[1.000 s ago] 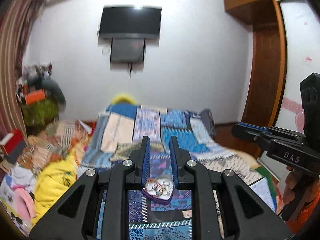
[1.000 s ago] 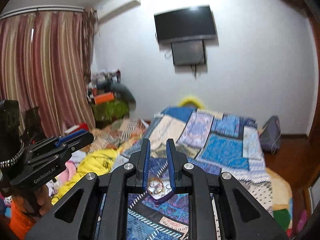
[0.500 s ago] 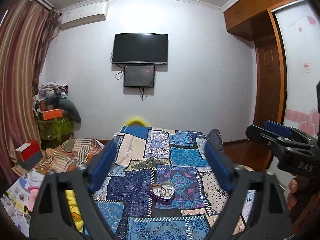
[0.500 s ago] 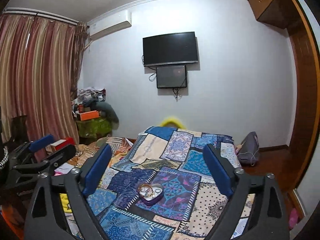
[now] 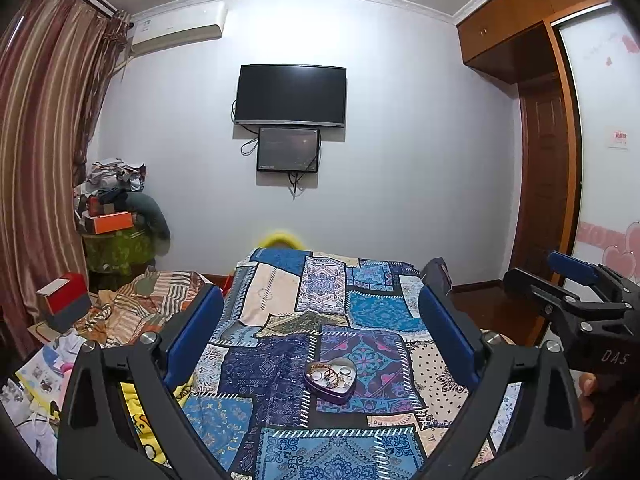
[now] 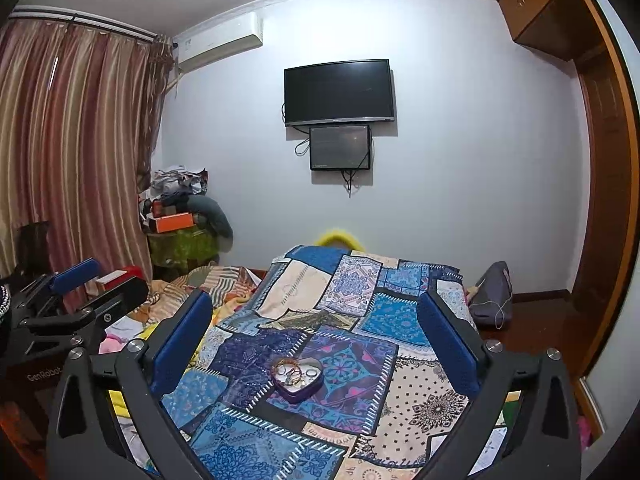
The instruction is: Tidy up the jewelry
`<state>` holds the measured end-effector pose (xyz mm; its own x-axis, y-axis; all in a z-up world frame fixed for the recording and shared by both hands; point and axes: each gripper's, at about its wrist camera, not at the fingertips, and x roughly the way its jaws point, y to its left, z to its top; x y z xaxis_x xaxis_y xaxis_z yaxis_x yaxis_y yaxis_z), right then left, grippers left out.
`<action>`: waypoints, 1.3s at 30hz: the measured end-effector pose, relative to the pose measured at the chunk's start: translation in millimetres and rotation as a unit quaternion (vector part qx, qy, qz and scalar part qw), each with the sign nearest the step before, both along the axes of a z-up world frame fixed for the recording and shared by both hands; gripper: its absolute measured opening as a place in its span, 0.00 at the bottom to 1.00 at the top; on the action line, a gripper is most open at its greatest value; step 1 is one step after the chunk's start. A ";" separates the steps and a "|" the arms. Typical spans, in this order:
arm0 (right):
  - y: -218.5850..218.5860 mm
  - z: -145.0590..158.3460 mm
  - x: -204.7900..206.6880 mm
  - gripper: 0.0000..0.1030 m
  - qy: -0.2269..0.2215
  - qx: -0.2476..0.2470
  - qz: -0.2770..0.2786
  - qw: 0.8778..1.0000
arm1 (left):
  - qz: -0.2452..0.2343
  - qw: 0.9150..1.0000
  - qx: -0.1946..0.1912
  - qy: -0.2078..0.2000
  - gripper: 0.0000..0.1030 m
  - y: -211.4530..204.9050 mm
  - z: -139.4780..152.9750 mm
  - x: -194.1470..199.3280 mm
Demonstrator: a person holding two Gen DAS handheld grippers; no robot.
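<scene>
both jaws, nearly closed a second ago, now spread wide: left gripper [image 5: 320, 334] and right gripper [image 6: 314, 330] poised above heart-shaped jewelry tin [image 5: 330, 374], grasp not begun.

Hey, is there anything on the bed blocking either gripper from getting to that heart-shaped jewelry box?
Nothing visible does. The heart-shaped box sits open on the patchwork bedspread, with only flat fabric around it. Both the left gripper and right gripper are open and held back from it, framing it between their fingers.
</scene>
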<state>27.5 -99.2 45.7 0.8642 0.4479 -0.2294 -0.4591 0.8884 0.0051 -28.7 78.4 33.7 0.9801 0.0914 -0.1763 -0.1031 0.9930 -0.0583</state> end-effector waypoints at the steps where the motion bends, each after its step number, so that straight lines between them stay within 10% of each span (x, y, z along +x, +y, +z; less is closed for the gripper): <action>1: -0.6 0.9 0.1 0.99 0.000 0.000 0.000 1.000 | 0.000 1.000 0.000 0.000 0.96 0.0 0.5 0.1; 39: -2.1 -2.8 -2.0 0.99 0.020 -0.013 -0.006 1.000 | 0.001 1.000 -0.006 0.023 0.99 4.0 -9.7 9.4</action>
